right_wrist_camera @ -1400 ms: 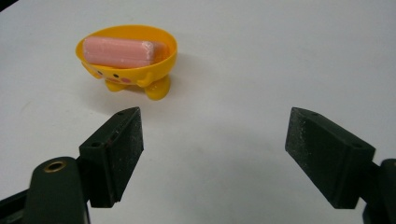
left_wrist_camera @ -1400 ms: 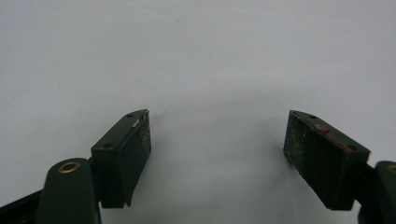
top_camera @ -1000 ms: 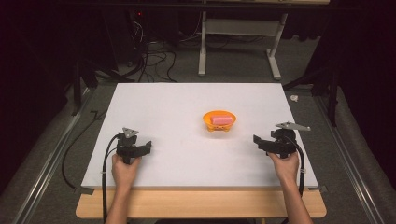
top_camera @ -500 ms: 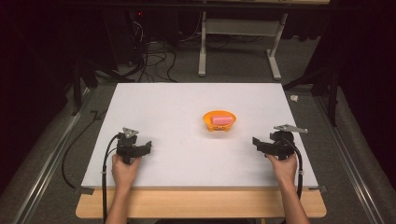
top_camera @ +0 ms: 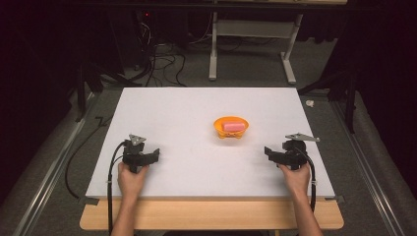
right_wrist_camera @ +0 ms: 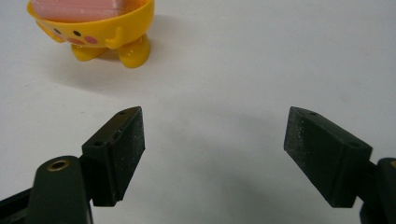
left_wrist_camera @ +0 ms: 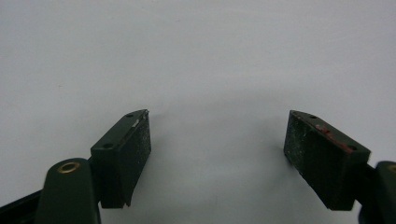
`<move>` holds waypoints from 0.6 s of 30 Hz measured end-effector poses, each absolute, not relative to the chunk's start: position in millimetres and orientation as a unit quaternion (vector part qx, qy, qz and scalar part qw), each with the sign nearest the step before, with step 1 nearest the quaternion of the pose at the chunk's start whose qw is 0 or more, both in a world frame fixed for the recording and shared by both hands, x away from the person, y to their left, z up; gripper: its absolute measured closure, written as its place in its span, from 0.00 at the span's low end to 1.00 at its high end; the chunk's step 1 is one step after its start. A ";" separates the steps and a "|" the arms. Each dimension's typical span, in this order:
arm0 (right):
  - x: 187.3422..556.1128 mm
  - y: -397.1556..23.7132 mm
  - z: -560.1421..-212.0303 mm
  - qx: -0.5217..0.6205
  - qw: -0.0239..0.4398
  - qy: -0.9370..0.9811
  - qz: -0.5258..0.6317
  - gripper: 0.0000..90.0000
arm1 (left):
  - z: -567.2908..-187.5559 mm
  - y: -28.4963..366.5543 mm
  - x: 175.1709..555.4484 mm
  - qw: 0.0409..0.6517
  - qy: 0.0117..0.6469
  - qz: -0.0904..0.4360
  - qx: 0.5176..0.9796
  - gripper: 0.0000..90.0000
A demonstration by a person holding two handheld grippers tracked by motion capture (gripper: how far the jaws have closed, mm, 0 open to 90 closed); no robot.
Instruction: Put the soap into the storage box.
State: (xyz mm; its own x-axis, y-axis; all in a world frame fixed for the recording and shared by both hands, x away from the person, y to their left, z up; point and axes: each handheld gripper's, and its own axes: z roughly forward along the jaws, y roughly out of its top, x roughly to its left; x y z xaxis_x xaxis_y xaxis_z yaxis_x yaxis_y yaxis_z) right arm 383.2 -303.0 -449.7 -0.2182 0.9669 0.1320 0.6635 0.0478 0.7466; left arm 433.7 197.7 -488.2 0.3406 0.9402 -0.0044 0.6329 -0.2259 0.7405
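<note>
A small yellow-orange bowl (top_camera: pixel 231 129) with a painted face and little feet stands right of the table's middle, and a pink block (top_camera: pixel 233 126) lies in it. In the right gripper view the bowl (right_wrist_camera: pixel 100 35) and the pink block (right_wrist_camera: pixel 79 11) sit at the upper left, well beyond the jaws. My right gripper (top_camera: pixel 268 152) rests near the table's front right, pointing left, open with nothing between its pads (right_wrist_camera: pixel 215 140). My left gripper (top_camera: pixel 154 155) sits at the front left, pointing right, open over bare white tabletop (left_wrist_camera: pixel 217 137).
The white tabletop (top_camera: pixel 196 108) lies on a wooden bench whose edge (top_camera: pixel 211 216) runs along the front. Black cables (top_camera: pixel 114 167) trail from each gripper. Beyond the table are a metal stand (top_camera: pixel 251 29) and floor cables (top_camera: pixel 157 64).
My right gripper has edged very slightly on the table. The left gripper, the bowl and the pink block have stayed where they were.
</note>
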 end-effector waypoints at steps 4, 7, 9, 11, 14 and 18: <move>385.4 -302.2 -454.5 0.588 0.213 0.696 0.353 0.24 | -488.2 197.6 433.6 0.333 0.526 0.231 0.748 0.26; 387.8 -300.0 -457.9 0.587 0.216 0.700 0.345 0.24 | -488.2 197.6 433.6 0.332 0.526 0.232 0.748 0.26; 389.3 -298.2 -460.4 0.586 0.217 0.702 0.341 0.24 | -488.2 197.6 433.6 0.332 0.526 0.231 0.748 0.26; 390.1 -296.9 -462.1 0.586 0.219 0.704 0.337 0.24 | -488.2 197.6 433.6 0.332 0.525 0.232 0.748 0.26; 391.4 -295.8 -464.7 0.584 0.222 0.706 0.334 0.24 | -488.2 197.6 433.6 0.332 0.525 0.232 0.748 0.26; 392.8 -293.9 -468.3 0.585 0.226 0.708 0.325 0.24 | -488.2 197.6 433.6 0.332 0.525 0.232 0.748 0.26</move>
State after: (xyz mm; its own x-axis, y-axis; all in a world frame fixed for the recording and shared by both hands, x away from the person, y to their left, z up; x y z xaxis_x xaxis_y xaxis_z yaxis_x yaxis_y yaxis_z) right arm 392.8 -293.9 -468.3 -0.2135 0.9751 0.0599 0.6808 0.1045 0.7250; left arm 433.6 197.6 -488.2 0.3406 0.9402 -0.0029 0.6323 -0.2268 0.7407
